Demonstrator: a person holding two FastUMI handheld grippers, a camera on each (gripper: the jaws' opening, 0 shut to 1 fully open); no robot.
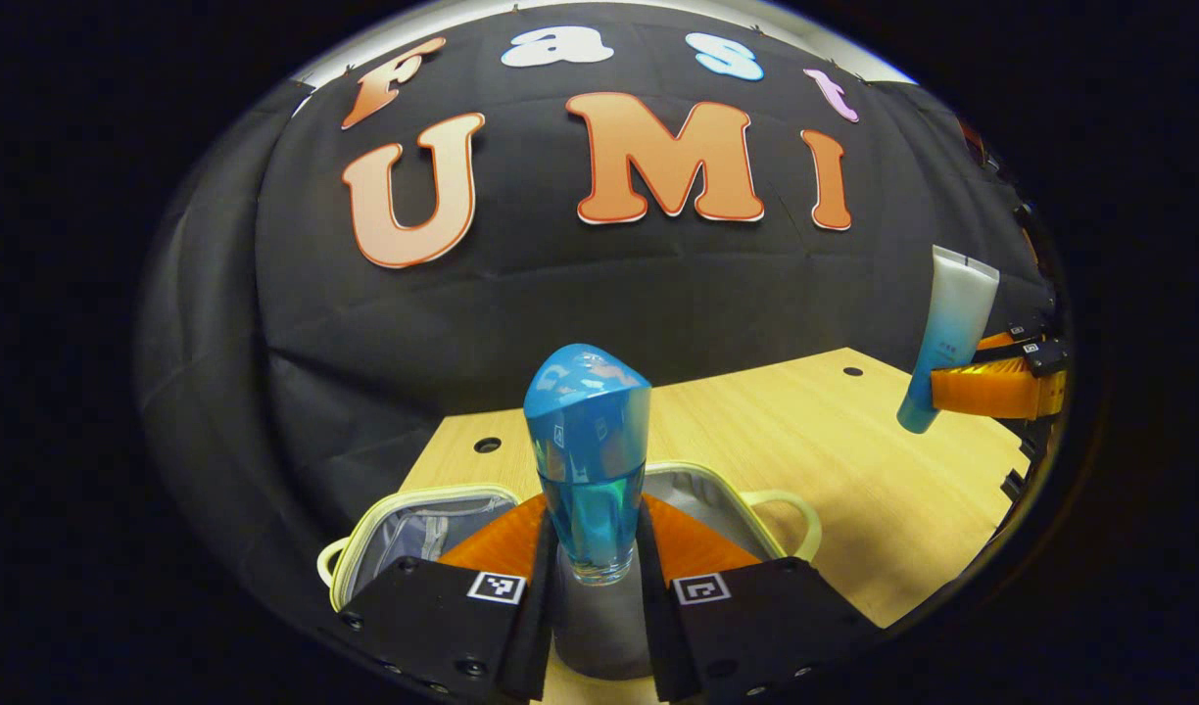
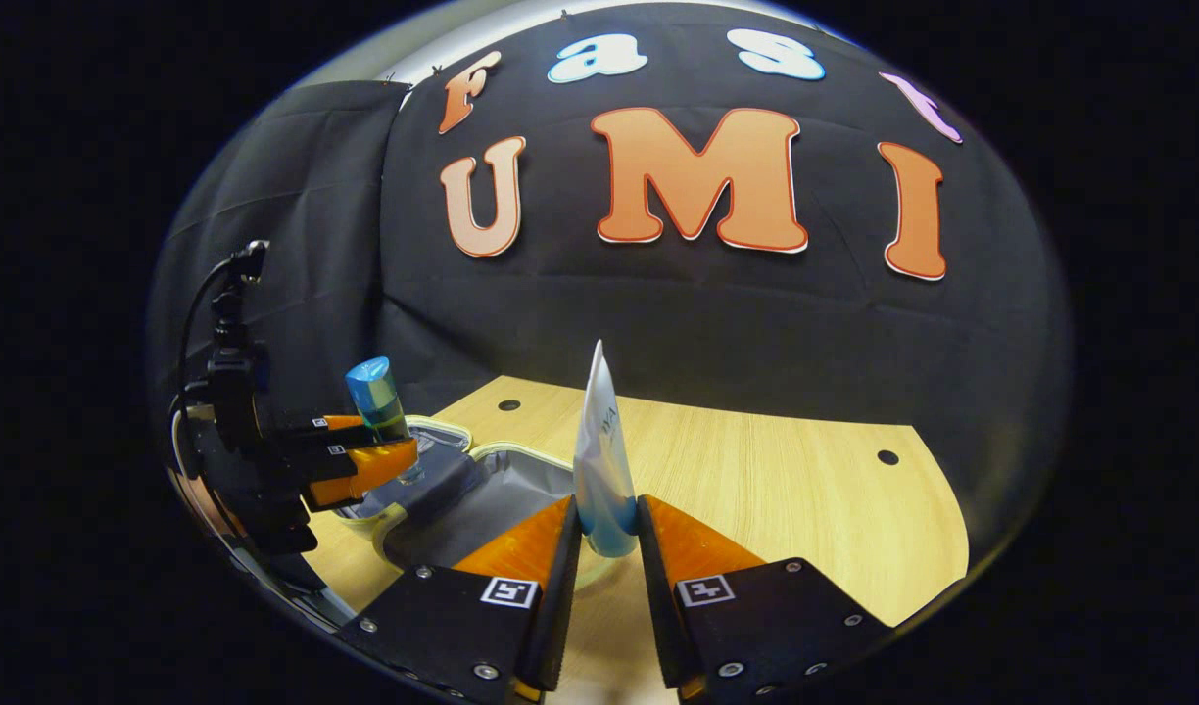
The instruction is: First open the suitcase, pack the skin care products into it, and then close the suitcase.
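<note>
**Left gripper view: both skin care items held above the open suitcase**

Left gripper view and right gripper view are both taken over the wooden surface, on which the open suitcase is laid, its grey lining exposed and its pale rim and handle turned toward the booth wall. The lid is already back, so the packing step is judged to be in hand.

The left hand-held gripper is pinched on the blue bottle, which is held upright over the suitcase, gripped at its clear lower body. The bottle looks rigid and smooth, probably glass or hard plastic partly filled with liquid, so it is judged fairly heavy, slippery and breakable; a low, firm hold on the body suits it, and it should be set down rather than dropped.

The right hand-held gripper is pinched on the white-and-blue tube, taken near its blue cap end with the flat crimped end up, beside the suitcase's near edge. The tube is judged light and soft; squeezing near the stiffer cap end is safest.
</note>
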